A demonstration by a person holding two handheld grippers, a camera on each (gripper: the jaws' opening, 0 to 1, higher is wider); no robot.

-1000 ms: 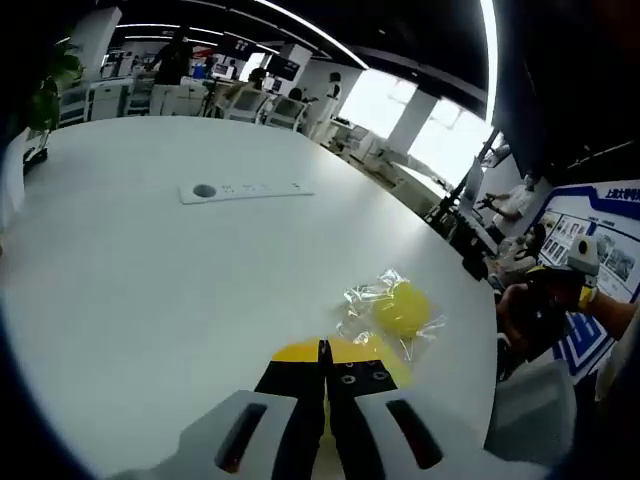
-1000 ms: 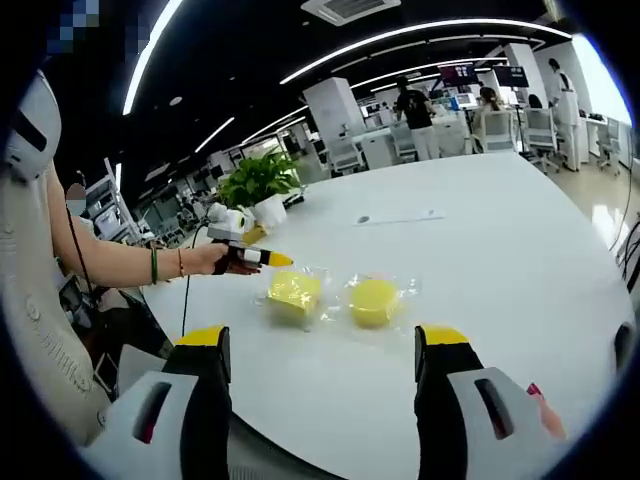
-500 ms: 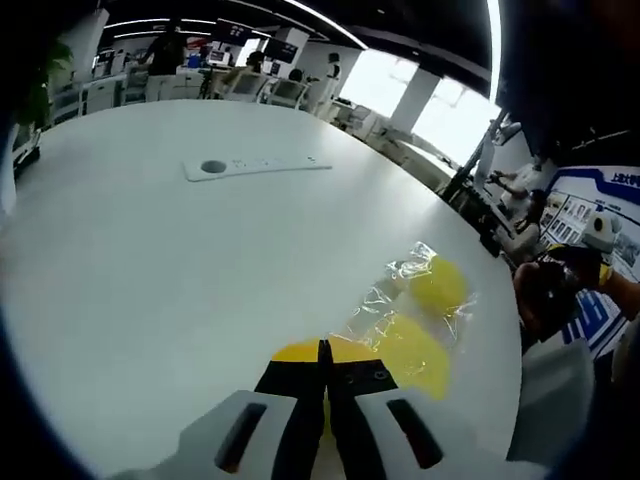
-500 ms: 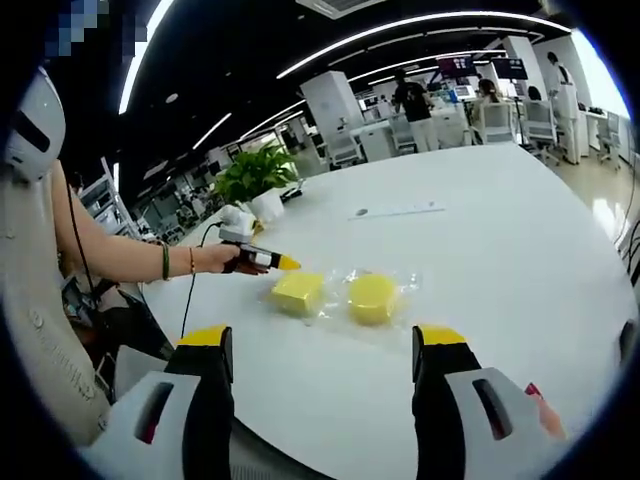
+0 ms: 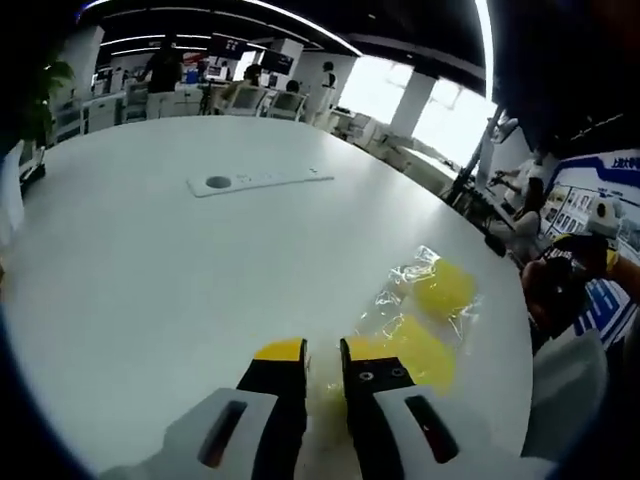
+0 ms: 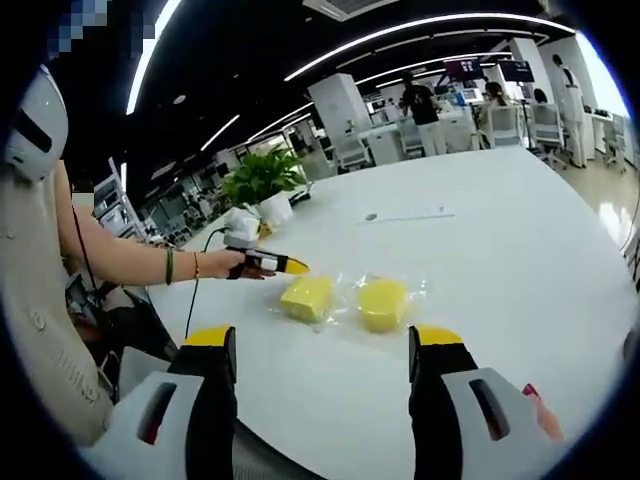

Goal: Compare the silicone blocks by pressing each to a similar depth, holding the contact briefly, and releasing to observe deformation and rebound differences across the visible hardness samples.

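Two yellow silicone blocks in clear wrap lie side by side on the white table (image 6: 520, 230). The square block (image 6: 307, 297) is on the left and the round block (image 6: 382, 303) on the right. My right gripper (image 6: 322, 338) hangs wide open in front of them, apart from both. My left gripper (image 6: 290, 266), held in a person's hand, points at the square block from the left without touching it. In the left gripper view, my left gripper (image 5: 322, 352) shows a narrow gap between its yellow-tipped jaws. The square block (image 5: 420, 345) lies just right of them, the round block (image 5: 445, 288) beyond.
A thin white strip with a round hole (image 5: 260, 181) lies farther out on the table (image 5: 150, 260). A potted plant (image 6: 262, 178) stands at the table's far left edge. A bare forearm with bracelets (image 6: 130, 262) reaches in from the left. Desks and people fill the background.
My left gripper's jaws, pressed together before, now stand slightly apart. It has drawn closer to the square block. My right gripper stays wide open in place.
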